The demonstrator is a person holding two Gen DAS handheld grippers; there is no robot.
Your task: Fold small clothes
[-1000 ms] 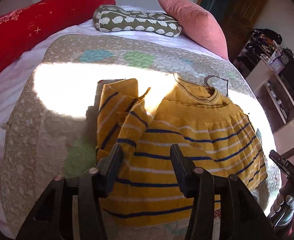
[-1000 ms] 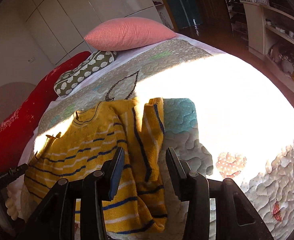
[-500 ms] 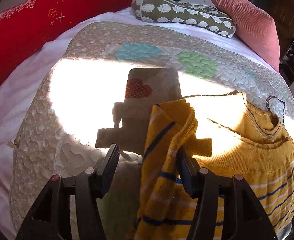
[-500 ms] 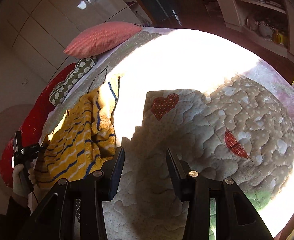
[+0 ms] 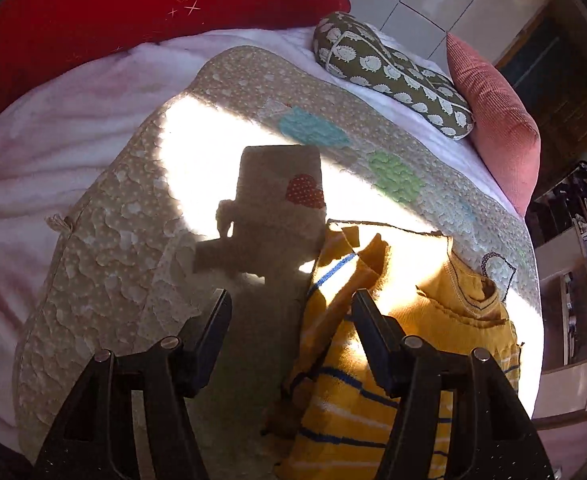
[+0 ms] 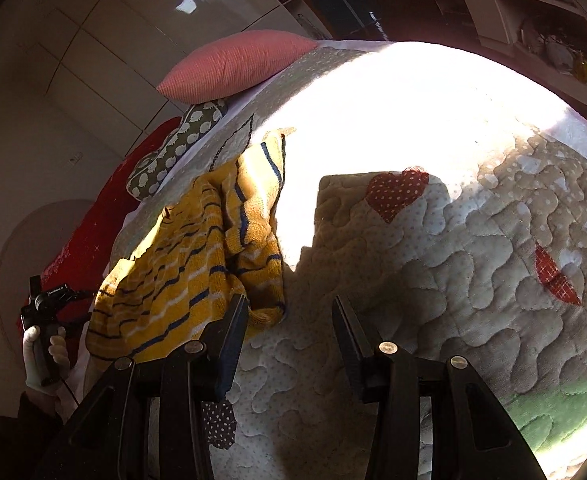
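A yellow knit sweater [image 5: 333, 420] with blue and white stripes lies flat on the quilt [image 5: 113, 280], both sleeves folded in over its body. My left gripper [image 5: 291, 316] hangs open above the sweater's left edge; the folded sleeve shows beneath the right finger, but the pads touch nothing. In the right wrist view the sweater [image 6: 197, 264] lies to the left. My right gripper [image 6: 289, 316] stands open over bare quilt [image 6: 433, 280] just past the sweater's right edge, with nothing between its fingers.
At the head of the bed lie a red pillow [image 5: 133, 12], an olive patterned cushion [image 5: 393, 76] and a pink pillow [image 5: 493, 120]. Shelves [image 5: 573, 260] stand beyond the bed's right side. A gloved hand [image 6: 45, 352] grips the other gripper's handle at far left.
Both grippers have moved outward off the sweater, the left to its left edge, the right onto bare quilt. The left jaws stand a little wider. The sweater lies still.
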